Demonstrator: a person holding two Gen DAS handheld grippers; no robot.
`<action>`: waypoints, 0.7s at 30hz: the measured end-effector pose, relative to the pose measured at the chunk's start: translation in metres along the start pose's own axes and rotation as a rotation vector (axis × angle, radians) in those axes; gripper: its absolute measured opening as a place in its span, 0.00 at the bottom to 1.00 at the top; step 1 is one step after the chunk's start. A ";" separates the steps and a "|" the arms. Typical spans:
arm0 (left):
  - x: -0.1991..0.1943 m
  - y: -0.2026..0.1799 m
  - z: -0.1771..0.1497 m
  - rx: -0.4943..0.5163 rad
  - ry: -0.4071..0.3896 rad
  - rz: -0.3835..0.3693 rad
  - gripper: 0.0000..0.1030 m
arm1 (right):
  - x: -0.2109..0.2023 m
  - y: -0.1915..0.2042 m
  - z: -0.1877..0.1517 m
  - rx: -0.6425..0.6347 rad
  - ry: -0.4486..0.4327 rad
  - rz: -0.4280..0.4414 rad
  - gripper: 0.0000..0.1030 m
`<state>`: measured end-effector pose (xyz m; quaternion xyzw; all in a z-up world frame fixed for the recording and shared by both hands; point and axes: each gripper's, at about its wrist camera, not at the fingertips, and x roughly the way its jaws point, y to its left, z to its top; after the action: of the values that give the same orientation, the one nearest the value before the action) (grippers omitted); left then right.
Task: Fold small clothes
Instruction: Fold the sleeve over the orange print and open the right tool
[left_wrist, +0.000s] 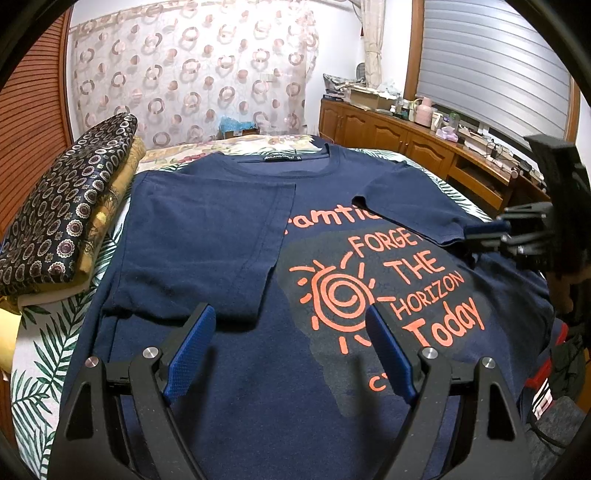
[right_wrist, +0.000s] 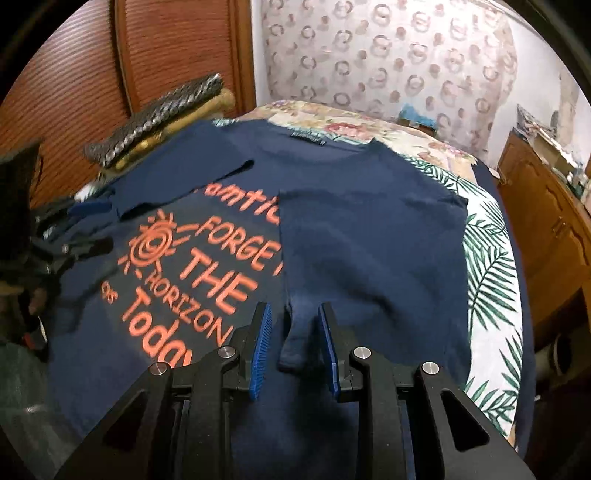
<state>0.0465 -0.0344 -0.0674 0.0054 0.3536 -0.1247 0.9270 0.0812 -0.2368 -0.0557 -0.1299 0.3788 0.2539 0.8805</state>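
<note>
Both grippers tilt down over the navy T-shirt (left_wrist: 229, 236) spread on the bed (left_wrist: 48, 354), the left gripper (left_wrist: 291, 332) hovering with jaws wide, the right gripper (right_wrist: 293, 345) with jaws narrow and apart around a loose sleeve fold (right_wrist: 293, 332).

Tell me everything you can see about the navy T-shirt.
The T-shirt is navy cotton-looking knit with an orange sun and words printed on its chest. It lies face up on the bed, collar far. Both sides are folded inward over the print. The right gripper straddles a bunched fold, pads apart; the left gripper hangs open above it.
</note>
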 end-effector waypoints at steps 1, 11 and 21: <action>0.000 0.000 0.000 0.001 -0.001 0.000 0.81 | 0.004 0.002 -0.003 -0.013 0.008 -0.009 0.26; 0.000 -0.001 0.000 0.000 -0.003 0.002 0.81 | -0.002 0.005 -0.013 -0.062 0.021 0.012 0.05; -0.010 0.018 0.022 0.007 -0.034 0.021 0.81 | -0.013 -0.007 -0.005 -0.030 -0.015 -0.026 0.21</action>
<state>0.0584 -0.0172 -0.0457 0.0100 0.3374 -0.1163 0.9341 0.0745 -0.2492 -0.0495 -0.1460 0.3666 0.2493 0.8844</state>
